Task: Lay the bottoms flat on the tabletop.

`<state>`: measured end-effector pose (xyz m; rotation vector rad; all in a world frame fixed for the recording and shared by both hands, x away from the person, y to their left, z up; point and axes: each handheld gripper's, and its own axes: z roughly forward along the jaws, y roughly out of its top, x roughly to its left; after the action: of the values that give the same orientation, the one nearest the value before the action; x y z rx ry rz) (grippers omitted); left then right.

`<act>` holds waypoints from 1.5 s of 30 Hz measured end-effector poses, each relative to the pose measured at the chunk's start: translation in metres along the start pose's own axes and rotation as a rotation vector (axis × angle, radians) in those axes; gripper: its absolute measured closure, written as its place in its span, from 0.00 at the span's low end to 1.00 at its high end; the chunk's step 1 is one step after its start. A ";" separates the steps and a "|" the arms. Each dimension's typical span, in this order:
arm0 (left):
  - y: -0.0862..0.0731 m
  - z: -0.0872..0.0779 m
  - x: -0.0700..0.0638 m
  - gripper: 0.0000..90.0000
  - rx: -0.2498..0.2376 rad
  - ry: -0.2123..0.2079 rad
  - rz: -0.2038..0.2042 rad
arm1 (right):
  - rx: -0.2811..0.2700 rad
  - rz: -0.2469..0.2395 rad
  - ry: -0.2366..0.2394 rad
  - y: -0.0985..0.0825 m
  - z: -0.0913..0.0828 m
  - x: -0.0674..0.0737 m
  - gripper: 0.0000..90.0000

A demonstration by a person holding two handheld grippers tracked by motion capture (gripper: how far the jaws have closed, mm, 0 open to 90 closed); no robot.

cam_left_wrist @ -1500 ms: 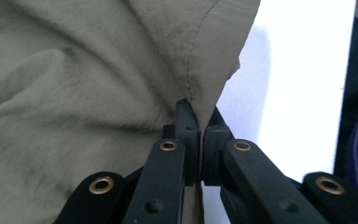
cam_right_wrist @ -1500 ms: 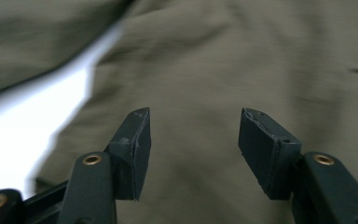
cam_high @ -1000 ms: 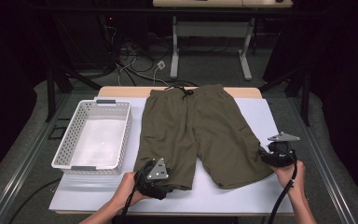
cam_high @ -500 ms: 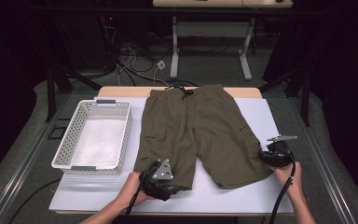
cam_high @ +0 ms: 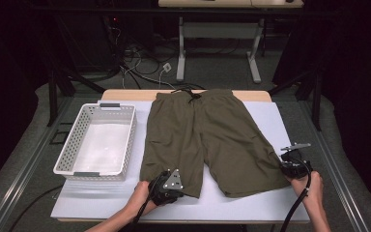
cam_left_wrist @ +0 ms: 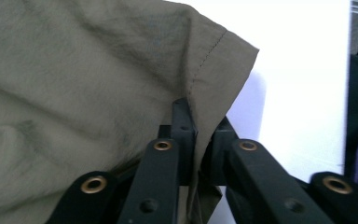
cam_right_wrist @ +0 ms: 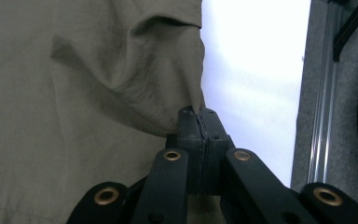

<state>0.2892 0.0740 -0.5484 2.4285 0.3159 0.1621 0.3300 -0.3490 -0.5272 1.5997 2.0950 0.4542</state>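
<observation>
Olive shorts [cam_high: 210, 135] lie flat on the white table [cam_high: 251, 203], waistband at the far edge, leg hems nearest both claws; looks like the grab step ahead of a fold or lift. Left gripper [cam_left_wrist: 186, 116] is clamped on its leg's hem corner, and right gripper [cam_right_wrist: 199, 122] is pinched tight on the outer hem edge of the other leg. Next move likely needs both hems raised together; white basket [cam_high: 96, 145] sits well clear beyond the left claw, nothing blocking.

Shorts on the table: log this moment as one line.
shorts: flat on table | left tongs: shut on leg hem | right tongs: shut on other leg's edge | basket: empty, left of shorts
</observation>
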 end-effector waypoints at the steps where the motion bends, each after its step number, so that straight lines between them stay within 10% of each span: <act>1: 0.000 -0.001 -0.001 0.97 -0.008 -0.009 -0.006 | 0.007 0.001 -0.001 -0.001 0.000 -0.001 1.00; 13: -0.003 -0.007 -0.015 0.96 -0.002 -0.030 0.019 | 0.036 -0.012 0.017 -0.005 -0.008 -0.003 0.97; 21: -0.002 -0.009 -0.007 0.41 -0.012 0.011 -0.017 | -0.058 -0.003 0.098 0.002 0.003 -0.006 0.42; 28: 0.002 0.001 -0.006 0.33 0.008 0.026 -0.013 | -0.091 0.006 0.161 0.027 0.013 -0.002 0.18; 37: -0.002 0.004 -0.001 0.65 -0.013 -0.026 -0.027 | -0.103 0.002 0.133 0.060 0.034 0.000 0.27; 40: -0.006 0.004 0.005 0.80 -0.042 -0.031 -0.092 | -0.079 0.024 0.118 0.064 0.047 -0.002 0.43; 45: -0.006 0.004 0.006 0.95 -0.041 -0.021 -0.085 | -0.069 0.063 0.157 0.060 0.056 -0.003 0.80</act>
<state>0.2942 0.0777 -0.5551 2.3696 0.4020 0.1040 0.4094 -0.3365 -0.5422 1.6408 2.1212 0.6860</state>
